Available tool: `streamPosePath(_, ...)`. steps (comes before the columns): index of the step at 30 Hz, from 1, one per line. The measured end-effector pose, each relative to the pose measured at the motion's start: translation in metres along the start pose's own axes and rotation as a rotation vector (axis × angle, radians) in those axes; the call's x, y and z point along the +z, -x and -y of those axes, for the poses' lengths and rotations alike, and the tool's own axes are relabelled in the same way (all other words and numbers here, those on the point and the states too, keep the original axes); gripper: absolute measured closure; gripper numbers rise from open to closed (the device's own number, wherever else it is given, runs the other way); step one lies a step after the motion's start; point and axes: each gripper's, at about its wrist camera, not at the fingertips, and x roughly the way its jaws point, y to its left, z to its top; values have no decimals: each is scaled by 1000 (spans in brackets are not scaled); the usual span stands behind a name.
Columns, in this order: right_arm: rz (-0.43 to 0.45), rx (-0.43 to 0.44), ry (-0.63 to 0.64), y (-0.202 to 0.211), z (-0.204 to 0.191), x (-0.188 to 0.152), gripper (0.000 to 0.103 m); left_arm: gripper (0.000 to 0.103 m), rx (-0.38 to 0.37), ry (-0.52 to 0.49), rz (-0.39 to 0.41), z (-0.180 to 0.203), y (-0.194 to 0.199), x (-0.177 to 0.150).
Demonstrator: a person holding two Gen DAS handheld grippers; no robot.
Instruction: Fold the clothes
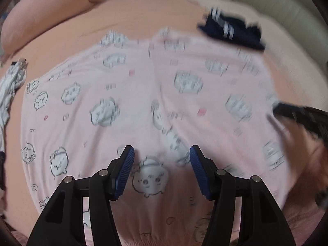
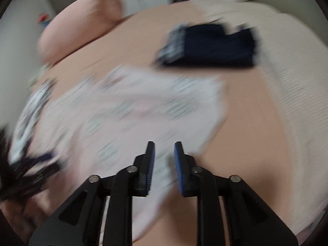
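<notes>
A pale pink garment (image 1: 143, 94) printed with cartoon animal faces lies spread flat on the bed. My left gripper (image 1: 162, 153) hovers open above its near middle, nothing between the blue pads. In the right wrist view the same pink garment (image 2: 133, 110) is blurred by motion; my right gripper (image 2: 164, 149) stands open over its near right edge, holding nothing. The right gripper also shows in the left wrist view as a dark blurred shape (image 1: 303, 119) at the garment's right side.
A folded navy garment with white stripes (image 1: 231, 30) (image 2: 211, 47) lies at the far right of the peach bed sheet (image 1: 143, 14). A pink pillow (image 1: 45, 10) sits far left, a grey-white garment (image 1: 10, 90) at the left edge, a cream blanket (image 2: 287, 71) on the right.
</notes>
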Motion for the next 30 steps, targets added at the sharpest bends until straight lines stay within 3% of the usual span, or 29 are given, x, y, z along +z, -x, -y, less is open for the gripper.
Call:
streamPosePath(2,-97,-22,80,-16,-24,-22,81,43,57,-42,-13,3,4,-7)
streamPosePath(5,-95,-207,246,-13,-35,-44,83,43,145,-101,-30,0,25,-21)
streamPosePath(7,-86,-304,198,-1,-20,-49,81,43,50,-51,-9,-10,37,-30)
streamPosePath(8,-78,-304,149,5,-13,-50,78,43,-11,-20,8,-13,38,-33)
streamPosePath(10,-58,-184,104,14,-18,-52,78,43,-82,24,7,-13,31,-36)
streamPosePath(13,-58,-33,119,18,-40,-59,76,42,-44,-1,-32,-5,18,-37)
streamPosePath(15,-122,-102,159,5,-51,-77,76,42,-2,-47,-30,0,23,-36)
streamPosePath(17,-117,-138,162,8,-46,-88,76,42,4,-56,-7,-4,32,-39)
streamPosePath(20,-114,-178,68,19,-32,-95,76,42,-44,-5,23,-19,41,-42)
streamPosePath(23,-44,-161,59,32,-38,-98,76,42,-122,74,-11,-26,37,-51)
streamPosePath(25,-22,-102,101,37,-50,-100,74,42,-106,79,-10,-29,43,-52)
streamPosePath(26,-32,-82,115,33,-56,-101,74,42,-99,82,-10,-31,46,-53)
streamPosePath(28,-115,-128,131,13,-59,-102,74,41,-84,87,-10,-34,51,-54)
streamPosePath(30,-121,-139,116,17,-55,-107,74,42,-68,93,-10,-37,57,-55)
